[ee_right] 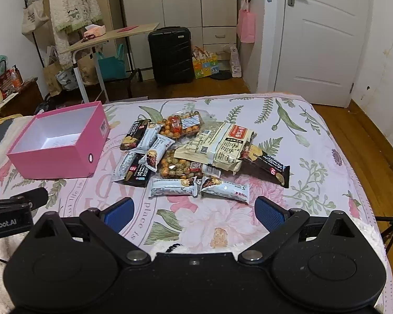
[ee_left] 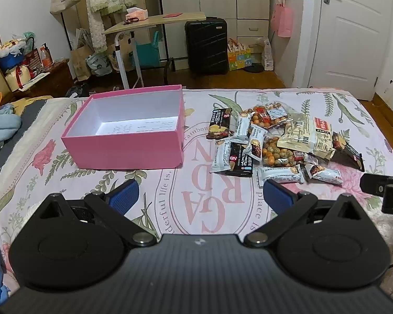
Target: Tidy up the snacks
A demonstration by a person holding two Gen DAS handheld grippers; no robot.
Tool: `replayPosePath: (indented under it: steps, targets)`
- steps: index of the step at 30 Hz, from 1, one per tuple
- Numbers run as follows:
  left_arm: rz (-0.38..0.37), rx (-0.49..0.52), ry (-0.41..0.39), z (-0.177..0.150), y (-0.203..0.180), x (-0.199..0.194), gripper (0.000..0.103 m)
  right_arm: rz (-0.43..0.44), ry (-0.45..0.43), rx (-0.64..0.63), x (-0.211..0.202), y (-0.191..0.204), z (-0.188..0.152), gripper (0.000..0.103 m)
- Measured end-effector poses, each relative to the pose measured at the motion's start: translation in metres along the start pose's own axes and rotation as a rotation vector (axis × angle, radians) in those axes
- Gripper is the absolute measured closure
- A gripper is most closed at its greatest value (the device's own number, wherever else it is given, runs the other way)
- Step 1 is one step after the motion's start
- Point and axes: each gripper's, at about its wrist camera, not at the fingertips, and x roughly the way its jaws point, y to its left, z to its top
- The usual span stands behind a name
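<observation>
An open pink box (ee_left: 125,146) with a white inside stands empty on the bed; it also shows in the right wrist view (ee_right: 52,162). To its right lies a pile of snacks (ee_left: 280,141): white bars, dark wafer packs, bags of coated peanuts and a large beige bag (ee_right: 217,146). My left gripper (ee_left: 201,196) is open and empty, short of the box and the pile. My right gripper (ee_right: 194,213) is open and empty, just short of two white bars (ee_right: 196,187).
The bed has a floral pink sheet (ee_right: 288,130). Beyond its far edge stand a small desk (ee_left: 154,23), a black suitcase (ee_left: 207,47), bags and a white door (ee_right: 325,39). Blue bedding (ee_left: 0,125) lies at the left.
</observation>
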Motion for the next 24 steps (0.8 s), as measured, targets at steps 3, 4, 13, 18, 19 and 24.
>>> replayPosePath:
  steps: [3,4,13,18,19,24]
  targets:
    - [-0.005,0.003,0.003,-0.0004,-0.0019,-0.0036,0.000,-0.002,0.000,0.001,0.0006,-0.0011,-0.0004,0.003]
    - [-0.007,0.003,0.004,-0.0011,-0.0023,-0.0036,0.000,-0.001,0.000,0.001,0.0007,-0.0015,-0.0002,0.003]
    - [-0.014,0.001,0.009,0.0001,-0.0024,-0.0077,0.000,-0.003,0.002,0.000,0.0009,-0.0038,-0.0010,0.003]
    - [-0.014,0.000,0.014,-0.0011,-0.0036,-0.0068,0.000,-0.005,0.000,-0.006,-0.0004,-0.0044,-0.0008,0.003]
    - [-0.015,-0.001,0.016,-0.0015,-0.0040,-0.0072,0.000,-0.009,0.000,-0.011,-0.0008,-0.0034,-0.0010,0.003]
    - [-0.001,0.003,0.030,-0.0064,-0.0026,-0.0024,0.000,-0.042,-0.014,-0.064,-0.0037,0.0051,-0.0053,0.003]
